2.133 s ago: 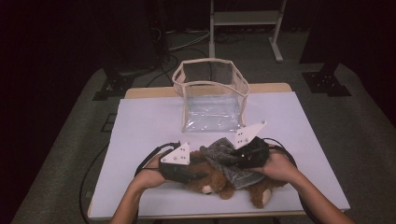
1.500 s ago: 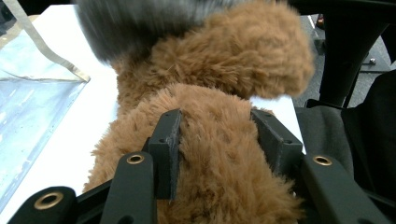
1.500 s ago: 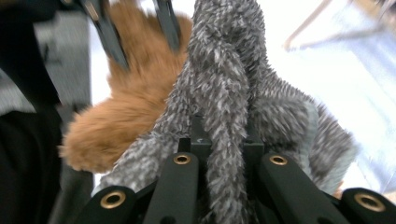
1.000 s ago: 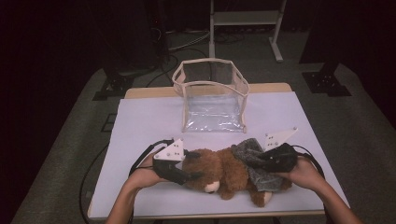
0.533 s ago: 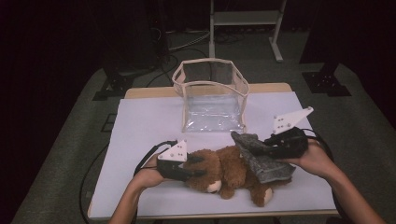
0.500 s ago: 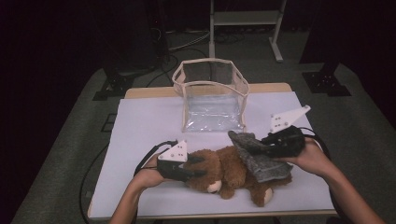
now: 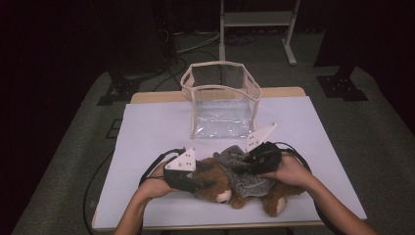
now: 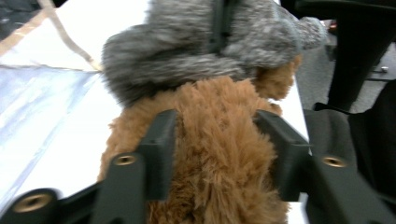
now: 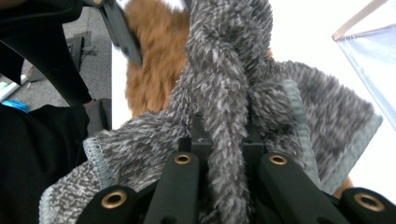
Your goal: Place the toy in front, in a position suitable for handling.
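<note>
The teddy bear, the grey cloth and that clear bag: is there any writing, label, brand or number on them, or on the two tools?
No readable text.
Grey plates on the left tool and right tool: small dark marks, too small to read.
Teddy bear, grey cloth, clear bag: no label or print shows.

Brown plush bear [image 7: 230,183]: lies on the table; its middle is hidden under the grey cloth [image 7: 243,171], and its head end is covered by the left gripper [image 7: 205,180].
Same bear [image 8: 219,172], left gripper view: cut off by the bottom edge.
Grey cloth [image 9: 224,116], right gripper view: cut off at the top and bottom edges; fold above the bear blurred.
</note>
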`<move>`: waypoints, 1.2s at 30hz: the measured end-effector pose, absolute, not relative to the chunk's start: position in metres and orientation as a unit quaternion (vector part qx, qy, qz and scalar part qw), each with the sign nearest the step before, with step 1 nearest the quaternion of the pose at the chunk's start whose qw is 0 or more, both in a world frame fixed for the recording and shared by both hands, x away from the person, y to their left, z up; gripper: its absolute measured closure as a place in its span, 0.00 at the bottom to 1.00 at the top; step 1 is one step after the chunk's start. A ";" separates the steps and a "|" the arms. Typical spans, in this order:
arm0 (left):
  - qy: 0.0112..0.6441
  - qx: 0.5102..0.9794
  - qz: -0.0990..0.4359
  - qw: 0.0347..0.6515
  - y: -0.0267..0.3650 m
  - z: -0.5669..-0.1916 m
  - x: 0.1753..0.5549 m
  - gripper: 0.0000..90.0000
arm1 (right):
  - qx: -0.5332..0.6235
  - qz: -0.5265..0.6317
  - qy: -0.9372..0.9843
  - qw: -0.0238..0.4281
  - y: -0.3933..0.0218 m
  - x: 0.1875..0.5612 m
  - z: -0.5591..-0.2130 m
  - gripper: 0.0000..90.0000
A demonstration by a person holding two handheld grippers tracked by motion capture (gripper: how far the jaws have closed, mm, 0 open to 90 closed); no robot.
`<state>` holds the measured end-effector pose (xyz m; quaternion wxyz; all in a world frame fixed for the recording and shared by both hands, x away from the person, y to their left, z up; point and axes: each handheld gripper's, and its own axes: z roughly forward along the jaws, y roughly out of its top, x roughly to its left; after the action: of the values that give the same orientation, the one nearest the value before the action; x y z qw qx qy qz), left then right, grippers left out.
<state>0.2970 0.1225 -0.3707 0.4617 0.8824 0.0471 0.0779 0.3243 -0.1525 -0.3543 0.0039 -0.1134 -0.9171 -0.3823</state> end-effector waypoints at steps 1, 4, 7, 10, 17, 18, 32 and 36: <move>0.055 0.884 0.078 0.457 0.124 -0.369 0.298 0.45 | -0.116 -0.386 -0.915 0.005 -0.154 0.322 -0.355 0.90; 0.061 0.884 0.065 0.459 0.126 -0.372 0.298 0.44 | -0.115 -0.388 -0.914 0.003 -0.156 0.316 -0.357 0.90; 0.049 0.880 0.063 0.469 0.124 -0.378 0.297 0.57 | -0.106 -0.381 -0.918 -0.004 -0.152 0.315 -0.354 0.90; 0.048 0.874 0.055 0.480 0.123 -0.381 0.297 0.61 | -0.092 -0.387 -0.917 -0.015 -0.144 0.313 -0.346 0.90; 0.048 0.876 0.062 0.475 0.123 -0.382 0.297 0.62 | -0.062 -0.412 -0.909 -0.019 -0.112 0.312 -0.340 0.90; 0.048 0.877 0.061 0.475 0.124 -0.382 0.297 0.61 | -0.064 -0.409 -0.910 -0.020 -0.110 0.311 -0.340 0.90; 0.041 0.879 0.068 0.469 0.118 -0.380 0.295 0.61 | -0.058 -0.406 -0.912 -0.026 -0.121 0.307 -0.339 0.90; 0.041 0.880 0.066 0.469 0.121 -0.381 0.295 0.61 | -0.049 -0.393 -0.918 -0.028 -0.116 0.307 -0.341 0.90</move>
<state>0.2947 0.1209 -0.3811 0.4693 0.8796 0.0412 0.0657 0.3067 -0.1159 -0.3411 -0.0282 -0.0489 -0.9179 -0.3928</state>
